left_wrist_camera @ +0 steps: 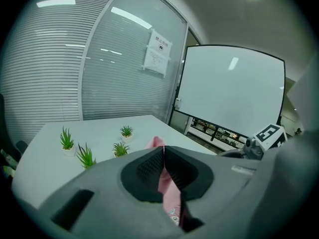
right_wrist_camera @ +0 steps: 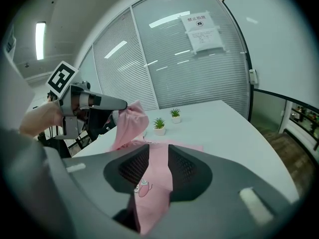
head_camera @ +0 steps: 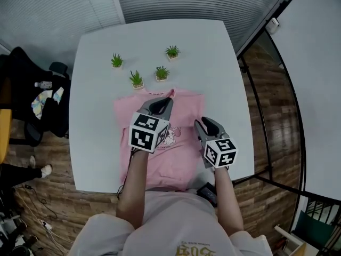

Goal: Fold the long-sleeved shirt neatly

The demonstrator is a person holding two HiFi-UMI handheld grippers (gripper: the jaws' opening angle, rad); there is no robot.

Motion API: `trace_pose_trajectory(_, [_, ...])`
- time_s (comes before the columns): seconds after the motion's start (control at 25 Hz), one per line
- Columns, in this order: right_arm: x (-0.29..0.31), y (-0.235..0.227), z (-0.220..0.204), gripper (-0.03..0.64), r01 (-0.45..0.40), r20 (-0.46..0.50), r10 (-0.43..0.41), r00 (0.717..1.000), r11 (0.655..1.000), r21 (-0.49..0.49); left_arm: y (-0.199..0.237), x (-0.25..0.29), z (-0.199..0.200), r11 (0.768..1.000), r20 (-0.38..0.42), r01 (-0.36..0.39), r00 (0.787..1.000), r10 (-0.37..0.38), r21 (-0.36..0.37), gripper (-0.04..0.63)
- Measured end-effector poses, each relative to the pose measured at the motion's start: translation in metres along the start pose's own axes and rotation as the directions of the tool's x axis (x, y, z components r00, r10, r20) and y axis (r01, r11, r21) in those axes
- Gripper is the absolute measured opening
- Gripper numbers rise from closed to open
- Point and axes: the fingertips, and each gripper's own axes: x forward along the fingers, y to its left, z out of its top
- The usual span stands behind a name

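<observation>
A pink long-sleeved shirt (head_camera: 184, 167) with a small cartoon print lies flat on the white table (head_camera: 96, 121), hem toward me. My left gripper (head_camera: 160, 103) hovers over its upper middle, shut on a pinch of the pink cloth. That cloth (left_wrist_camera: 157, 143) pokes out past the closed pads, and from the right gripper view it droops in a bunch from the left gripper (right_wrist_camera: 124, 103). My right gripper (head_camera: 201, 124) is above the shirt's right side, jaws partly apart. Between its fingers only the shirt on the table (right_wrist_camera: 155, 183) shows, and I see nothing gripped.
Several small potted plants (head_camera: 136, 79) stand on the table just beyond the collar. The table's right edge (head_camera: 242, 116) is close to my right gripper. A dark chair with clothes (head_camera: 32, 100) sits off the left side. Glass walls with blinds (right_wrist_camera: 199, 78) close the back.
</observation>
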Motion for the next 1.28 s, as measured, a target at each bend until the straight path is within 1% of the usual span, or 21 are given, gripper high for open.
trace_pose_trajectory(0.16, [-0.001,-0.012,-0.004,0.132,-0.002,-0.005,0.002,1.000,1.000,0.016,-0.012,0.021,-0.015,1.000,-0.041,0.014,0.999,-0.014,0.006,0.011])
trace_pose_trajectory(0.44, [-0.005,-0.030,-0.011,0.133,-0.007,-0.023,0.008,1.000,1.000,0.028,-0.022,0.053,-0.043,1.000,-0.112,0.015,0.994,-0.016,-0.007,0.011])
trace_pose_trajectory(0.48, [-0.006,-0.034,-0.012,0.133,-0.008,-0.022,0.009,1.000,0.999,0.038,-0.023,0.058,-0.048,1.000,-0.124,0.013,0.992,-0.012,0.003,0.011])
trace_pose_trajectory(0.6, [-0.010,-0.044,-0.013,0.133,-0.012,-0.010,0.013,1.000,0.997,0.080,-0.030,0.078,-0.068,0.998,-0.179,0.009,0.984,0.003,0.068,0.012])
trace_pose_trajectory(0.76, [-0.013,-0.057,-0.016,0.133,-0.009,-0.009,0.010,1.000,0.995,0.096,-0.039,0.102,-0.095,0.996,-0.235,0.016,0.972,0.005,0.091,0.012])
trace_pose_trajectory(0.88, [-0.021,-0.064,-0.016,0.135,-0.029,0.009,0.028,1.000,0.990,0.135,-0.045,0.116,-0.113,0.992,-0.271,0.017,0.962,0.018,0.127,0.012])
trace_pose_trajectory(1.0, [-0.026,-0.071,-0.016,0.135,-0.053,0.025,0.050,0.998,0.985,0.162,-0.044,0.128,-0.119,0.992,-0.262,-0.021,0.964,0.054,0.127,0.012])
trace_pose_trajectory(1.12, [-0.027,-0.077,-0.019,0.135,-0.061,0.019,0.058,0.998,0.985,0.164,-0.047,0.135,-0.122,0.990,-0.242,-0.046,0.967,0.077,0.130,0.014])
trace_pose_trajectory(1.2, [-0.027,-0.077,-0.020,0.135,-0.076,0.020,0.074,0.997,0.984,0.164,-0.053,0.139,-0.126,0.991,-0.242,-0.031,0.968,0.062,0.129,0.012])
trace_pose_trajectory(1.24, [-0.027,-0.076,-0.019,0.135,-0.089,0.026,0.086,0.996,0.982,0.164,-0.058,0.142,-0.130,0.992,-0.250,-0.009,0.967,0.040,0.123,0.019])
trace_pose_trajectory(1.28, [-0.027,-0.074,-0.018,0.135,-0.102,0.032,0.098,0.995,0.981,0.165,-0.064,0.145,-0.135,0.993,-0.263,0.020,0.965,0.010,0.112,0.058])
